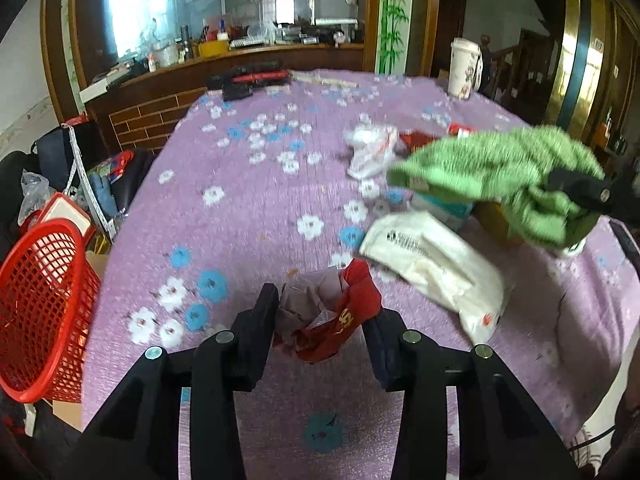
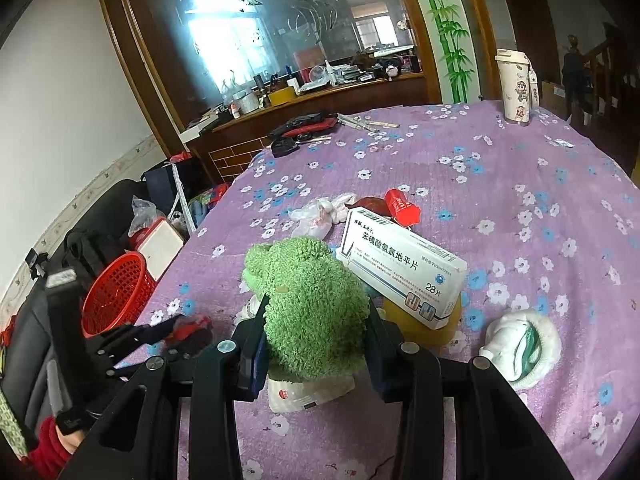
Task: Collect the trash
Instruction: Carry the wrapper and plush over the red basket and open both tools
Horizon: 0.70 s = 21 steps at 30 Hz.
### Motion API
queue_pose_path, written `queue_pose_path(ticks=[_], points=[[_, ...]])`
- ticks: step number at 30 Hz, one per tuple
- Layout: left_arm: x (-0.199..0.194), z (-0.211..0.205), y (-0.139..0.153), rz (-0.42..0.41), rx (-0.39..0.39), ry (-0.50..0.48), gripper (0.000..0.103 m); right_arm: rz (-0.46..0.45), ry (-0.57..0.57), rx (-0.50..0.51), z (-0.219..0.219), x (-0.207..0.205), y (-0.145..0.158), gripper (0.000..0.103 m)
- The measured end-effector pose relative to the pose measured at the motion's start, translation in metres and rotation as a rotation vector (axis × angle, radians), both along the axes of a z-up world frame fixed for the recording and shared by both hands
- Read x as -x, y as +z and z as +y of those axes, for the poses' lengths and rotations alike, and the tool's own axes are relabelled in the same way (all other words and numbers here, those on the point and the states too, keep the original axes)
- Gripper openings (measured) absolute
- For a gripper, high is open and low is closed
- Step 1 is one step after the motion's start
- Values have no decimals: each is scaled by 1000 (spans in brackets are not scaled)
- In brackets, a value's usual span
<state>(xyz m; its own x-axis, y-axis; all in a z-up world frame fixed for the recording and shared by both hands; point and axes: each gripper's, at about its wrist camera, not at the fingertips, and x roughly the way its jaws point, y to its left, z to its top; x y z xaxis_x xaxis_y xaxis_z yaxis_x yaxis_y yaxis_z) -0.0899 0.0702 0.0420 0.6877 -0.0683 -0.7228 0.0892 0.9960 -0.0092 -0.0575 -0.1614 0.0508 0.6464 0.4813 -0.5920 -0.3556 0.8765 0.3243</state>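
Left claw [image 1: 320, 320] pinching a red wrapper [image 1: 348, 312] above the worktop [image 1: 240, 208]. Right claw [image 2: 316, 332] clamped on a green cloth [image 2: 312, 304], near a white box [image 2: 400, 268]. Red basket [image 1: 44, 304] beside the worktop edge.

bg: white wall [image 2: 48, 120] | wood-framed glass partition [image 2: 280, 32] w/ window glare | bamboo decal [image 2: 444, 28] | stair rail [image 2: 600, 68] R

Left claw [image 1: 322, 322] pinching crumpled red and grey wrapper [image 1: 328, 320] over floral purple counter [image 1: 248, 216], right claw [image 1: 580, 194] gripping green cloth [image 1: 496, 168], red basket [image 1: 44, 304] sitting alongside
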Motion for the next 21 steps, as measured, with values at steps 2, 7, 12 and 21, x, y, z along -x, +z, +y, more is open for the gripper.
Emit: queue_pose_path(ticks=[2,7,12,21], points=[[1,3,6,-11,9,7,40,-4,4,-2,1,1,2,43],[4,12,14,-25,29,24,40,-1,16,4,8,2,2,43],[4,15,16,-26,36,31,40,-8,24,9,11,2,5,43],[11,25,22,-44,49,52,40,7,62,16,28,2,7,43]])
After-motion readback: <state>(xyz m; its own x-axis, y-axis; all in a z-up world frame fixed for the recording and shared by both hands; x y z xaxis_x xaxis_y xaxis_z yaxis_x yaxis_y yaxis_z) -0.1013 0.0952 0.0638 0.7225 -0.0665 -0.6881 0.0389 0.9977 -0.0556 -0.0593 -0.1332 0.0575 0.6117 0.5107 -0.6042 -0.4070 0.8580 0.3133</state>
